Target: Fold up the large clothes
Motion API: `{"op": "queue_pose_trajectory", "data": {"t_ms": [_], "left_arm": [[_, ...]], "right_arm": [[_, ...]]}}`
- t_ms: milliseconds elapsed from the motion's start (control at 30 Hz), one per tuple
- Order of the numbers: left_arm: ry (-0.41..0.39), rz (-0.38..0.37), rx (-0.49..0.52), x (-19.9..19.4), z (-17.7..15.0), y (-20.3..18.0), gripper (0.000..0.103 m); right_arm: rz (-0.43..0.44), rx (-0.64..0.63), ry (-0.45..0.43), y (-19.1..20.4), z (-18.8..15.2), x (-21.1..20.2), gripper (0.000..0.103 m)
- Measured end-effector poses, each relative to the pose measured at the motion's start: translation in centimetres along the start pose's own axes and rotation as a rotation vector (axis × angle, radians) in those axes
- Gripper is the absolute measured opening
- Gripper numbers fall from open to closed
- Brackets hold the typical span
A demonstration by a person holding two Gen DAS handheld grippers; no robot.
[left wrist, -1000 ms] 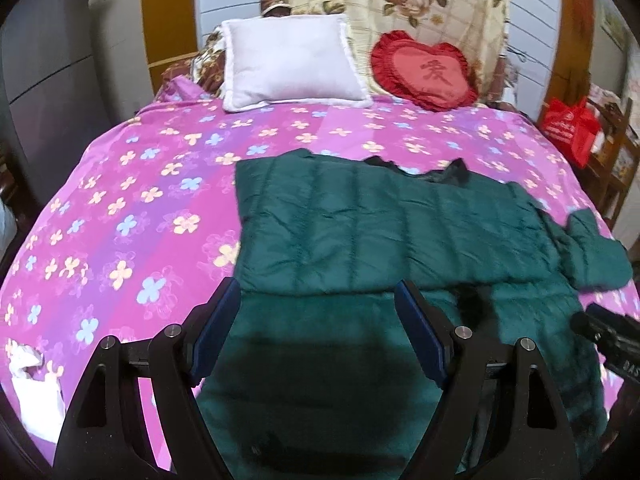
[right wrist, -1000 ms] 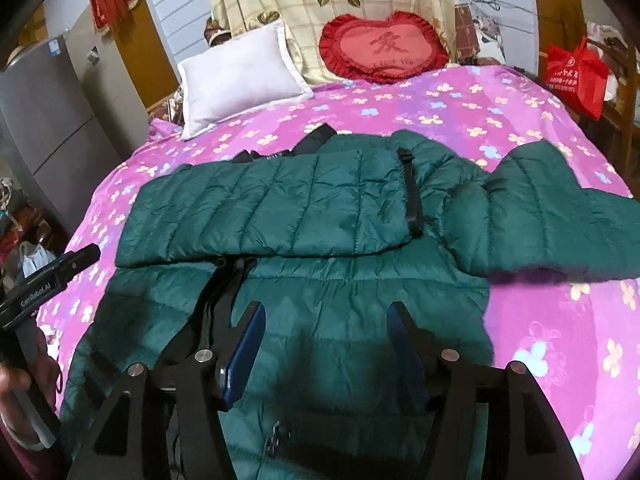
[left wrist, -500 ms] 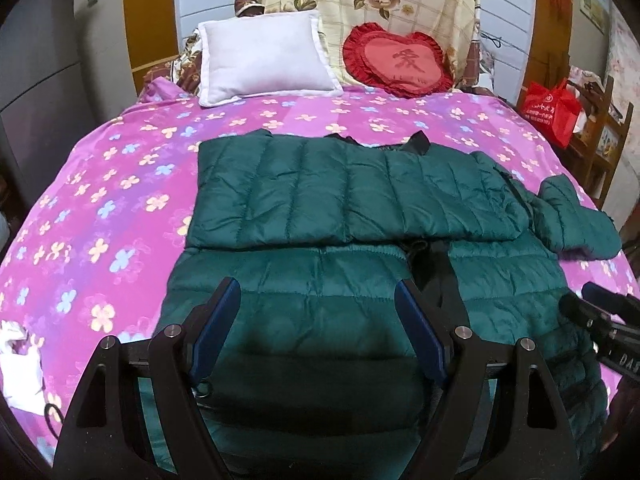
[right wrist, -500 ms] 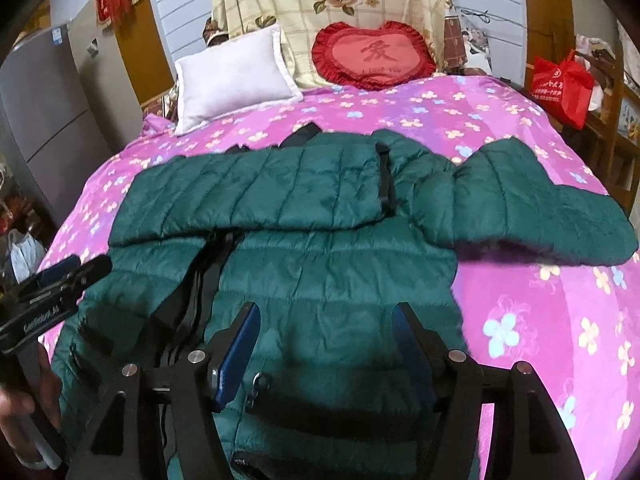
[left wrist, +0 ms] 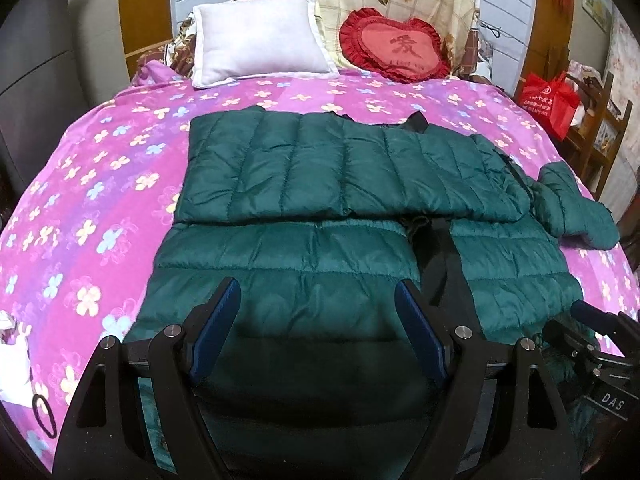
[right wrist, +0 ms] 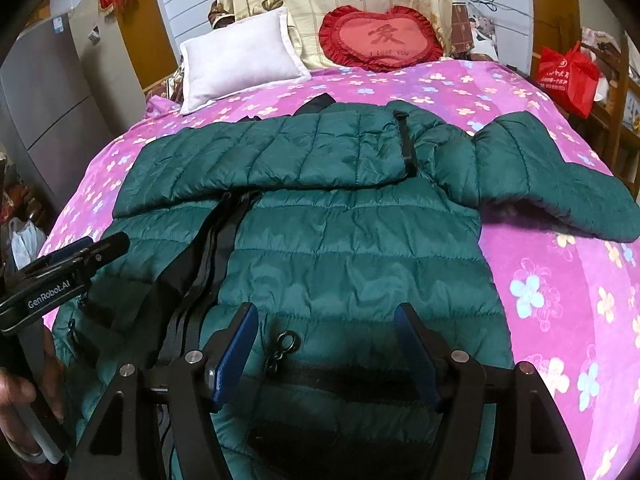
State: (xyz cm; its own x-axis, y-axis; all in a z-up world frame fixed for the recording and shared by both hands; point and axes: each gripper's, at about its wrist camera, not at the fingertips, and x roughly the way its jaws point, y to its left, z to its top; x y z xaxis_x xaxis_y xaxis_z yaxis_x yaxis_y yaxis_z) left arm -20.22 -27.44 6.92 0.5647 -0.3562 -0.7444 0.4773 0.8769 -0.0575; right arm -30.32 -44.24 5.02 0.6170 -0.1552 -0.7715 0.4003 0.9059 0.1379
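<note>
A dark green quilted jacket (left wrist: 304, 256) lies flat on the pink flowered bed (left wrist: 80, 184), front up, with one sleeve folded across the chest (left wrist: 320, 168). The other sleeve (right wrist: 560, 188) sticks out to the right. The open black zipper (right wrist: 208, 256) runs down the middle. My left gripper (left wrist: 318, 320) is open and empty above the jacket's lower left part. My right gripper (right wrist: 326, 340) is open and empty above the lower right part, near a zip pull (right wrist: 286, 342). Each gripper shows at the edge of the other's view.
A white pillow (left wrist: 260, 40) and a red heart cushion (left wrist: 396, 48) lie at the head of the bed. A red bag (left wrist: 550, 100) sits on wooden furniture at the right. A grey cabinet (right wrist: 44, 92) stands at the left.
Both grippers have pulled back toward the foot of the bed, so more of the jacket's lower part shows. The jacket has not moved. Both stay open.
</note>
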Motion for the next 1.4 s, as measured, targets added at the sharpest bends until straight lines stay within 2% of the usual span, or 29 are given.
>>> {"op": "queue_pose_trajectory", "data": {"t_ms": [733, 1400], "left_arm": [[0.054, -0.036, -0.010, 1.1, -0.5, -0.4, 0.080], [0.053, -0.082, -0.001, 1.1, -0.5, -1.5, 0.080]], "right_arm": [[-0.042, 0.031, 0.001, 0.0, 0.3, 0.9, 0.072], [-0.072, 0.049, 0.012, -2.1, 0.2, 1.3, 0.074]]}}
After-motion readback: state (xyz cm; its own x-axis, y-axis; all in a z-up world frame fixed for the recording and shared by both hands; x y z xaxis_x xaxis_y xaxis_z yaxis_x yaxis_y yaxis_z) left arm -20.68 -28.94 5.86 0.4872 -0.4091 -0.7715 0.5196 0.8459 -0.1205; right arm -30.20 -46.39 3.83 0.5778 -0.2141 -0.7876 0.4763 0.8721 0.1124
